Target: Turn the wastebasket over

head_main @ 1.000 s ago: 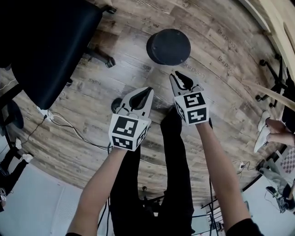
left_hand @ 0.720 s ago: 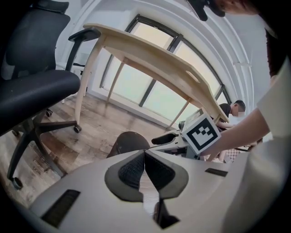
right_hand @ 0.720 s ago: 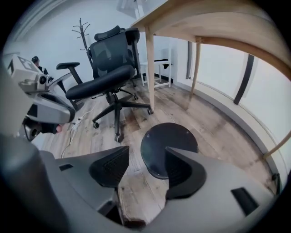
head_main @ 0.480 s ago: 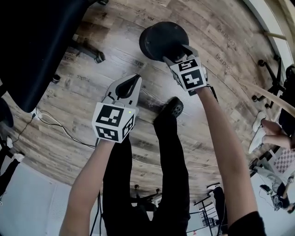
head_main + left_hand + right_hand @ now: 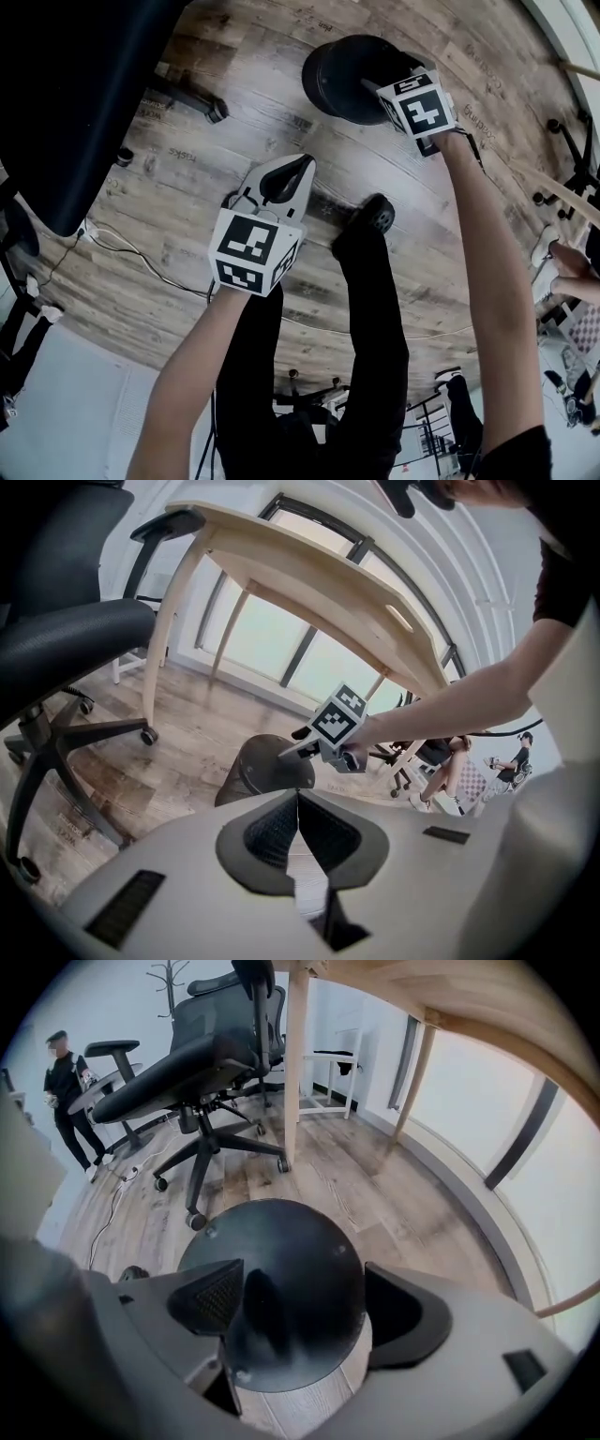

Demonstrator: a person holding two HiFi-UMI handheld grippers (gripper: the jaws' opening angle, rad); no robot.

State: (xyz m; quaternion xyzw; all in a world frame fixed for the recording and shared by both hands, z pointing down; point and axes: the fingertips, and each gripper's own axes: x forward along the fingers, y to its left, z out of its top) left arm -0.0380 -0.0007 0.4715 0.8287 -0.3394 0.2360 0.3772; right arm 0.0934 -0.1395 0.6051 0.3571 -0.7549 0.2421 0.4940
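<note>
A dark round wastebasket (image 5: 339, 80) stands upside down on the wood floor, its flat bottom facing up (image 5: 281, 1260). My right gripper (image 5: 377, 90) hangs just over that bottom, pointing steeply down. Its jaws are opening wide. In the right gripper view the basket's bottom fills the gap between the pads (image 5: 214, 1299), and neither pad presses on it. My left gripper (image 5: 306, 165) is shut and empty, held above the floor nearer to me. In the left gripper view (image 5: 297, 801) the wastebasket (image 5: 253, 769) lies ahead with the right gripper (image 5: 289, 752) on top of it.
A black office chair (image 5: 75, 94) with a wheeled base (image 5: 214, 111) stands left of the basket. A light wooden desk (image 5: 309, 583) rises beyond it by the window. Cables (image 5: 141, 262) run over the floor. My legs and shoe (image 5: 377, 216) are below the grippers.
The right gripper has swung out and down from beside the left one to sit over the wastebasket, and its jaws have spread apart. The left gripper stays shut and has sunk a little.
</note>
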